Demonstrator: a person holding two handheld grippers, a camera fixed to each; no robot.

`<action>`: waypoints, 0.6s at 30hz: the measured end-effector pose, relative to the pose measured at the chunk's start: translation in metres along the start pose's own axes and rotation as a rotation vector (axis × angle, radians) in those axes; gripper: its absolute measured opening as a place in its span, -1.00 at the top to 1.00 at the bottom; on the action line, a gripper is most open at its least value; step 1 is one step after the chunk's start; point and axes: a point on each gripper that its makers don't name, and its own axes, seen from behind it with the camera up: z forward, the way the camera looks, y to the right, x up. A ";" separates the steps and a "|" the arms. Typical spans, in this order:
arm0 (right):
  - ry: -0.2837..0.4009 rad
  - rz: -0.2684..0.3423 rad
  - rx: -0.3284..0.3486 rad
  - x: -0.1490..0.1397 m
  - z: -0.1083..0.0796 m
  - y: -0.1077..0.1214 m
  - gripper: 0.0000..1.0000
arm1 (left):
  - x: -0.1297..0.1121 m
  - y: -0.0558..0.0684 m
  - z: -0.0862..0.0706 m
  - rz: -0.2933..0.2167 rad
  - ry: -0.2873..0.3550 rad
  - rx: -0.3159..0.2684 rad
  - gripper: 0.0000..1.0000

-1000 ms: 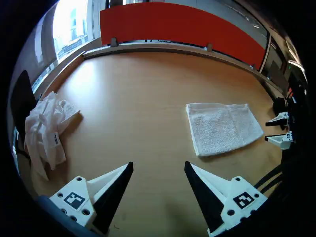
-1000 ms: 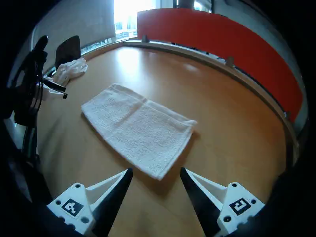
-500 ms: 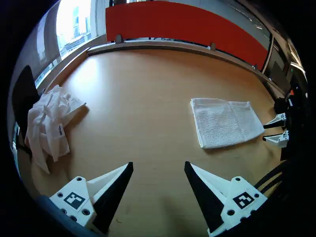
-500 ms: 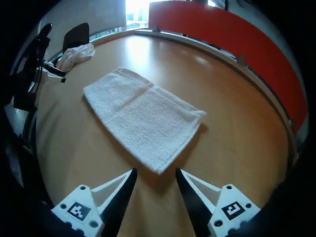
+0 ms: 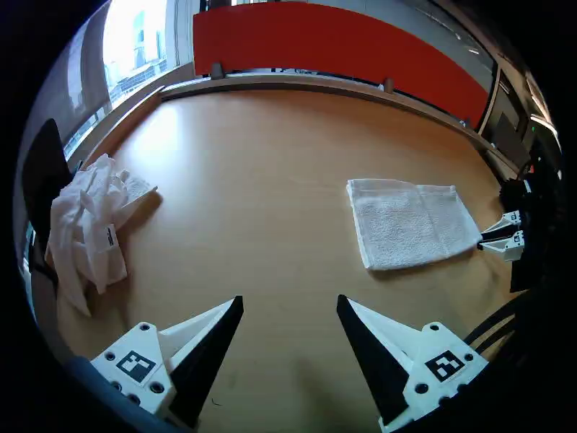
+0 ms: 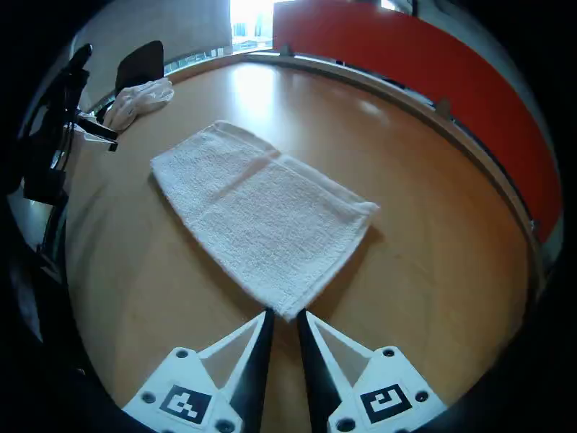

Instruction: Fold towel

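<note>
A white towel (image 5: 411, 220) lies folded flat on the wooden table (image 5: 245, 180), to the right in the left gripper view. In the right gripper view the towel (image 6: 260, 209) spreads out ahead, with its near corner between my right gripper's (image 6: 284, 315) fingertips, which have closed to a narrow gap on that corner. The left gripper view shows the same right gripper (image 5: 496, 241) pinching the towel's right corner. My left gripper (image 5: 288, 303) hangs open over bare wood, well left of the towel, holding nothing. It also appears far off as the left gripper (image 6: 101, 133).
A crumpled pile of white cloths (image 5: 90, 220) sits at the table's left edge, also seen as the pile (image 6: 141, 101). A black chair back (image 5: 40, 180) stands beside it. A red panel (image 5: 332, 43) runs along the far edge. Bare wood lies between the towel and the pile.
My right gripper's fingers have closed from wide apart to a narrow gap on the towel's near corner. The left gripper has stayed open and barely shifted.
</note>
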 end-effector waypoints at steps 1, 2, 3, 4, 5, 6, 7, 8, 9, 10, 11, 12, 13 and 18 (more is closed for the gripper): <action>0.002 0.001 -0.001 0.000 0.000 0.000 0.66 | 0.000 0.000 0.000 0.001 -0.001 0.001 -0.94; 0.004 0.003 -0.002 0.000 0.000 0.001 0.74 | 0.000 -0.001 0.000 0.002 -0.001 0.002 -0.94; 0.006 0.004 -0.003 0.000 0.000 0.001 0.83 | 0.000 -0.001 0.000 0.002 -0.002 0.002 -0.93; 0.008 0.006 -0.005 0.000 -0.001 0.001 0.83 | -0.001 -0.001 0.000 0.003 -0.003 0.003 -0.93; 0.008 0.008 -0.007 -0.001 -0.001 0.001 0.83 | -0.001 -0.001 0.000 0.004 -0.003 0.003 -0.93; 0.009 0.010 -0.009 -0.001 -0.002 0.002 0.83 | -0.001 -0.002 0.000 0.005 -0.004 0.004 -0.93; 0.010 0.013 -0.008 -0.002 -0.003 0.001 0.83 | -0.001 -0.002 0.000 0.005 -0.004 0.004 -0.93; 0.010 0.016 -0.008 -0.002 -0.004 0.001 0.83 | -0.001 -0.002 0.000 0.006 -0.004 0.005 -0.93; 0.011 0.018 -0.008 -0.003 -0.005 0.000 0.83 | -0.001 -0.002 0.001 0.006 -0.005 0.005 -0.93; 0.012 0.023 -0.011 -0.002 -0.006 0.000 0.83 | 0.000 -0.002 0.001 0.006 -0.004 0.005 -0.93; 0.013 0.028 -0.013 -0.002 -0.008 0.000 0.83 | 0.000 -0.002 0.001 0.006 -0.004 0.005 -0.93; 0.014 0.032 -0.015 -0.002 -0.009 0.000 0.84 | 0.000 -0.001 0.001 0.006 -0.004 0.004 -0.93; 0.024 0.036 -0.019 0.001 -0.011 0.000 0.84 | 0.001 -0.001 0.001 0.006 -0.003 0.003 -0.93; 0.069 0.057 -0.039 0.018 -0.026 0.003 0.84 | 0.006 -0.001 0.001 0.013 0.001 0.001 -0.93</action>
